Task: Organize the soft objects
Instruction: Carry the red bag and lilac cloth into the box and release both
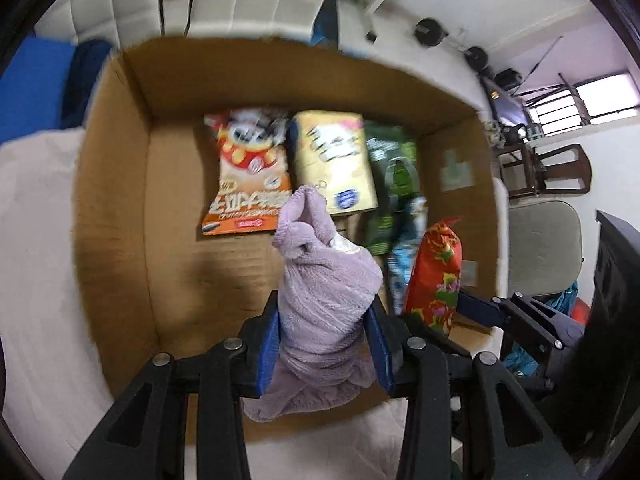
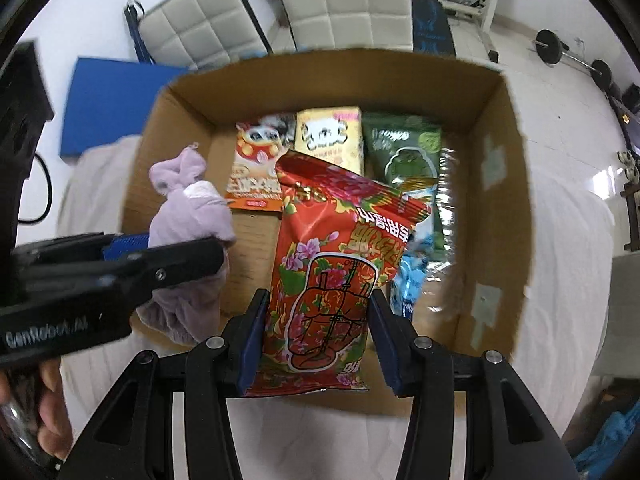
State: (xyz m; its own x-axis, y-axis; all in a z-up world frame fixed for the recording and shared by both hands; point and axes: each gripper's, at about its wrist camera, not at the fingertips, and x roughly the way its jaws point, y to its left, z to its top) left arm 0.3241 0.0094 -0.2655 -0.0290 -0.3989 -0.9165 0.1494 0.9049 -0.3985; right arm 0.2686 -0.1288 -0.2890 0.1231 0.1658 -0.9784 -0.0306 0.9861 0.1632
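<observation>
Left wrist view showed the left gripper (image 1: 326, 344), fingers pinching a lilac towel (image 1: 320, 300) above the cardboard box (image 1: 120, 200). Just to its right, the right gripper (image 2: 318, 344) pinched a red snack bag (image 2: 332, 272) over the box, where three snack packs (image 2: 332, 140) lay along the far wall.

Bright, even daylight; window (image 1: 576, 100) glows at three o'clock. Box (image 1: 116, 200) and bags (image 1: 332, 160) smeared by motion blur. Fisheye bends edges; corners black.

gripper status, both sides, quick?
Left gripper: closed on the purple towel, over the cardboard box.
Right gripper: closed on the red snack bag, over the same box.
</observation>
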